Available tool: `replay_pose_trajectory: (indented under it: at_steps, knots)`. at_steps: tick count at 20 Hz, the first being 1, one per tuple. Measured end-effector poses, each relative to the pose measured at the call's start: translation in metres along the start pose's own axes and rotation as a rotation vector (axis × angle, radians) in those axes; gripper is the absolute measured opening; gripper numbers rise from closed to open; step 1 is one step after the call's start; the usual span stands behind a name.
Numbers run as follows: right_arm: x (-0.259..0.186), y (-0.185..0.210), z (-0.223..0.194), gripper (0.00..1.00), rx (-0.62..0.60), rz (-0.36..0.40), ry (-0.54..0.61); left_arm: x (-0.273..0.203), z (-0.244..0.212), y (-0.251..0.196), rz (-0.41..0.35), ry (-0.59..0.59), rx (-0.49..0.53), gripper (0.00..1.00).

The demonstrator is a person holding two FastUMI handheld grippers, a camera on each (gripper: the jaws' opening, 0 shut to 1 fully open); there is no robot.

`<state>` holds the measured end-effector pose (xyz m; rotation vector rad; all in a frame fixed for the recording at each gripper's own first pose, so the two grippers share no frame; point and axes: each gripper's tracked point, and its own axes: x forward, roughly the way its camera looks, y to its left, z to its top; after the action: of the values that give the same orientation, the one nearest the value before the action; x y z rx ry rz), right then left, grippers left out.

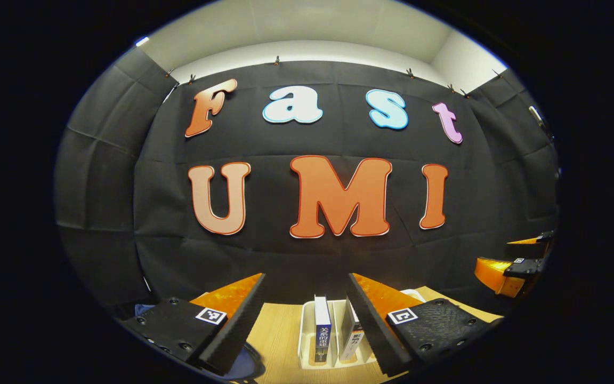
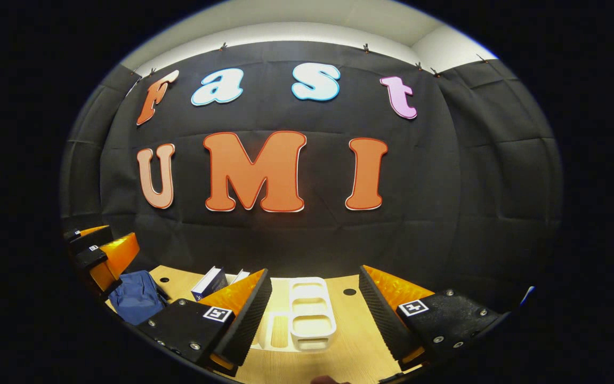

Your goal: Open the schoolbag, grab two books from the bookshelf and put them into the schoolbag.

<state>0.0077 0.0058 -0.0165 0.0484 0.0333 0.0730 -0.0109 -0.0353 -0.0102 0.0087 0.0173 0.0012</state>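
Wooden worktop (image 2: 339,346) runs pale under everything, and the blue schoolbag (image 2: 135,301) slumps at its left side, low and soft, well apart from the white bookshelf (image 1: 307,325) that stands near the middle. From where I stand the bag looks unopened, though too little of it shows to tell where its zip or flap lies, so I judge the opening step is the one in hand and neither book has gone in. To do it well, I would steady the cloth with one gripper and draw the fastening with the other, since a limp bag will slide or fold if pulled from one side alone; a wide mouth will also spare trouble when the stiff books arrive. In the bookshelf two books (image 1: 322,328) stand upright side by side in its slots, spines toward the left gripper view, and in the right gripper view they lean behind the near finger. The left gripper (image 1: 306,320) hangs above the worktop with its jaws spread wide, nothing between them, framing the bookshelf from a little way off without touching it. The right gripper (image 2: 315,314) is likewise released, jaws well apart and empty, with the empty white slots lying between its fingers farther on.
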Motion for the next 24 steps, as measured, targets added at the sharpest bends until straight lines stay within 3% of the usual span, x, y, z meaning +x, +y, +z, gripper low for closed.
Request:
replay_pose_trajectory:
  at_steps: [11, 24]
  knots:
    - [0.001, -0.003, -0.006, 0.98, -0.012, 0.011, 0.001, 0.005, -0.007, -0.017, -0.022, 0.013, 0.001, 0.93]
    - [0.001, -0.017, -0.014, 0.97, -0.02, 0.001, 0.012, 0.002, -0.013, -0.02, 0.004, 0.022, 0.009, 0.94]
